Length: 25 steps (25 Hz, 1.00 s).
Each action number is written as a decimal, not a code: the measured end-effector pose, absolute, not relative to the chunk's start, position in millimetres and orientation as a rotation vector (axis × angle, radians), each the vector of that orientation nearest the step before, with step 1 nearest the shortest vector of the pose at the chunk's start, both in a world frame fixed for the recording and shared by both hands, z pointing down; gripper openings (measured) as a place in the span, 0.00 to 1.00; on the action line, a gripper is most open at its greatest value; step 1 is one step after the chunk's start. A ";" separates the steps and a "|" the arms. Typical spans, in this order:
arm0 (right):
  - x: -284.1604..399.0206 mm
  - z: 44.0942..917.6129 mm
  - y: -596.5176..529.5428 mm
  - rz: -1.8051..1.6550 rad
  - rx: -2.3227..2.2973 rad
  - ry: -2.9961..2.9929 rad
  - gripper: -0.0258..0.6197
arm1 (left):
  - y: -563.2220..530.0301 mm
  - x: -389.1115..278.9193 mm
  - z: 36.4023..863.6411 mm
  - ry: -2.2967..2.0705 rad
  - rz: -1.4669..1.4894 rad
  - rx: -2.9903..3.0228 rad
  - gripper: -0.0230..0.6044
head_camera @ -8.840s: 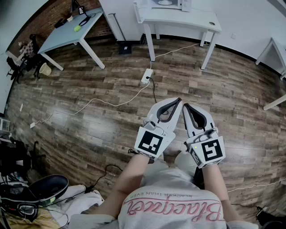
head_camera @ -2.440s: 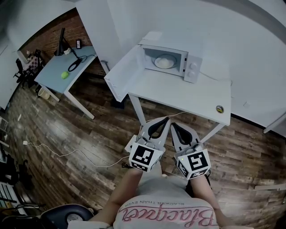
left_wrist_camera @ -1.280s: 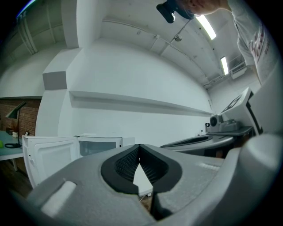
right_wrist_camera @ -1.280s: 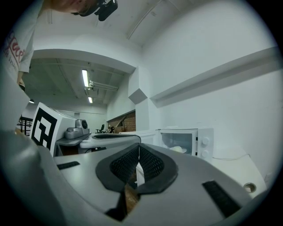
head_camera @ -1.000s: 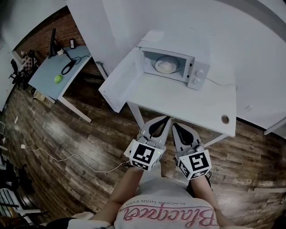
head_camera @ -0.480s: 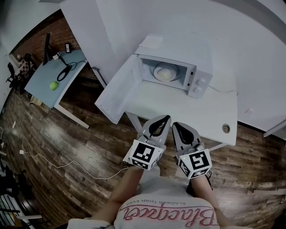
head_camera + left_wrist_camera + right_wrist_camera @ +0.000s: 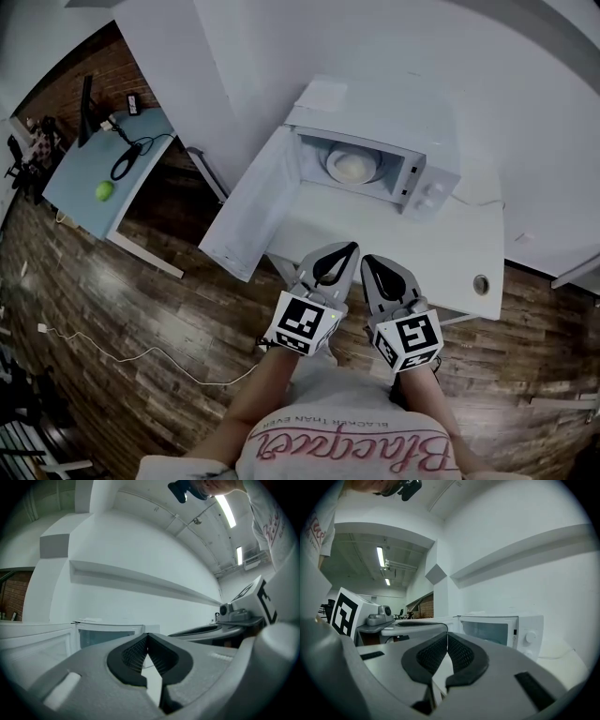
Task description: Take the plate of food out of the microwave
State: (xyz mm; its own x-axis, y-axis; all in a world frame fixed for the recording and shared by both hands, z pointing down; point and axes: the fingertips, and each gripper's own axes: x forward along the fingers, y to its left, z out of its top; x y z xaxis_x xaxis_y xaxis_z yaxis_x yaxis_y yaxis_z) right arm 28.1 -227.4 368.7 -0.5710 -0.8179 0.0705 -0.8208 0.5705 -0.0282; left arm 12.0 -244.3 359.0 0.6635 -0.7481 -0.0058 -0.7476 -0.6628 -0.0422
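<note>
A white microwave (image 7: 427,155) stands on a white table (image 7: 441,258), its door (image 7: 251,211) swung wide to the left. Inside rests a white plate of pale food (image 7: 352,166). My left gripper (image 7: 349,247) and right gripper (image 7: 367,259) hover side by side over the table's near edge, both shut and empty, tips pointing at the microwave. In the left gripper view the open cavity (image 7: 105,637) lies straight ahead beyond the left gripper (image 7: 148,634). The right gripper view shows the microwave (image 7: 501,630) with its dials to the right of the right gripper (image 7: 447,633).
A small round object (image 7: 481,284) lies near the table's right front corner. A blue desk (image 7: 117,183) with a green ball (image 7: 103,190) and a cable stands at the left. A white wall runs behind the microwave; wood floor (image 7: 141,309) with a cord lies below.
The view has closed in on the table: the microwave and its open door now appear larger and nearer, and both shut grippers now reach over the table's near edge.
</note>
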 end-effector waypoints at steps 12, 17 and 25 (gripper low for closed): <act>-3.9 368.2 -297.3 0.079 1.493 -2.671 0.06 | -299.9 -21.5 355.7 1.156 -0.018 -2.803 0.05; -11.9 370.3 -312.1 0.071 1.509 -2.642 0.06 | -320.8 -28.1 368.8 1.157 -0.094 -2.898 0.05; -4.9 377.0 -320.6 0.102 1.544 -2.605 0.06 | -342.5 -34.2 369.2 1.260 0.027 -2.936 0.05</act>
